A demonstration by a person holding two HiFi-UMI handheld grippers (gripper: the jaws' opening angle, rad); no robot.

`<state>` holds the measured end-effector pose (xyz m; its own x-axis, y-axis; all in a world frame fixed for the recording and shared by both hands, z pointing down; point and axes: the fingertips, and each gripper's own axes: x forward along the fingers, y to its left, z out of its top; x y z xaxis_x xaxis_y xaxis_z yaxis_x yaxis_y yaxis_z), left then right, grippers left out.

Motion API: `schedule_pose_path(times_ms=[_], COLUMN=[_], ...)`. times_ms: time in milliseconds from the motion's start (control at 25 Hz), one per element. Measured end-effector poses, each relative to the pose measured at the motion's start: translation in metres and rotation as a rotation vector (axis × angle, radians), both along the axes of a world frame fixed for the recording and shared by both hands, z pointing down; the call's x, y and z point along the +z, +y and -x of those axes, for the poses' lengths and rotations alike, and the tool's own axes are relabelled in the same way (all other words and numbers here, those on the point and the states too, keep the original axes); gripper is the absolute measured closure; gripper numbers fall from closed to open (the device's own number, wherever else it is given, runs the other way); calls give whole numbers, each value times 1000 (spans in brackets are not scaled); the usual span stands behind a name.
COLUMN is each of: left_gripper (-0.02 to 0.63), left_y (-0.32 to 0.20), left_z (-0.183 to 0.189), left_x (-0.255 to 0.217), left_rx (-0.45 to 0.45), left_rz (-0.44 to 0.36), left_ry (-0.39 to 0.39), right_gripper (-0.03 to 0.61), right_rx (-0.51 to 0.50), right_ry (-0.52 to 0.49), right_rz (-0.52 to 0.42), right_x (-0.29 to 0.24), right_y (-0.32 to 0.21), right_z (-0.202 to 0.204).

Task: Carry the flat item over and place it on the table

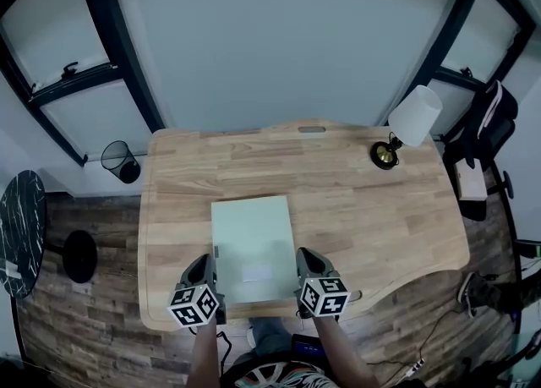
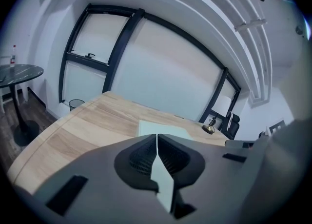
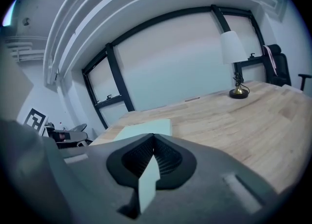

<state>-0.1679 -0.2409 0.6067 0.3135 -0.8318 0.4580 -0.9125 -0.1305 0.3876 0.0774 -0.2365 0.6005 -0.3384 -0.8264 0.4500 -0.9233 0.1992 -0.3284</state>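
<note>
A pale green flat board (image 1: 252, 247) lies level over the front middle of the wooden table (image 1: 372, 209); whether it rests on the wood I cannot tell. My left gripper (image 1: 205, 273) is at its near left edge and my right gripper (image 1: 306, 263) at its near right edge. In the left gripper view the left gripper (image 2: 156, 139) is shut on the board's thin edge (image 2: 164, 185). The right gripper view shows the right gripper (image 3: 153, 139) shut the same way on the board (image 3: 147, 183). The rest of the sheet (image 3: 146, 129) stretches away over the table.
A white-shaded lamp (image 1: 412, 122) stands at the table's back right. A wire bin (image 1: 121, 161) and a round black side table (image 1: 21, 224) are on the floor at the left. A black chair (image 1: 489, 128) stands at the right.
</note>
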Motion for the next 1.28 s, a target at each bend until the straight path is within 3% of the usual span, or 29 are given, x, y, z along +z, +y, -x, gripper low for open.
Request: schedule_pose_path(times_ms=[400, 640, 800, 1040, 1280], left_gripper=[603, 603, 603, 603, 606], left_y=[24, 44, 56, 63, 73], left_z=[-6, 0, -13, -12, -14], left_x=[-53, -75, -87, -102, -115], left_rx=[54, 54, 130, 134, 179], left_rz=[-113, -162, -184, -228, -254], left_ry=[-35, 6, 30, -26, 148], right_gripper=[574, 574, 574, 574, 574], right_rx=[-12, -27, -6, -1, 0], right_ry=[75, 101, 108, 98, 102], right_rz=[-100, -135, -165, -188, -199], right_x=[-43, -64, -74, -84, -89], right_y=[26, 48, 59, 70, 77], right_z=[14, 29, 29, 29, 29])
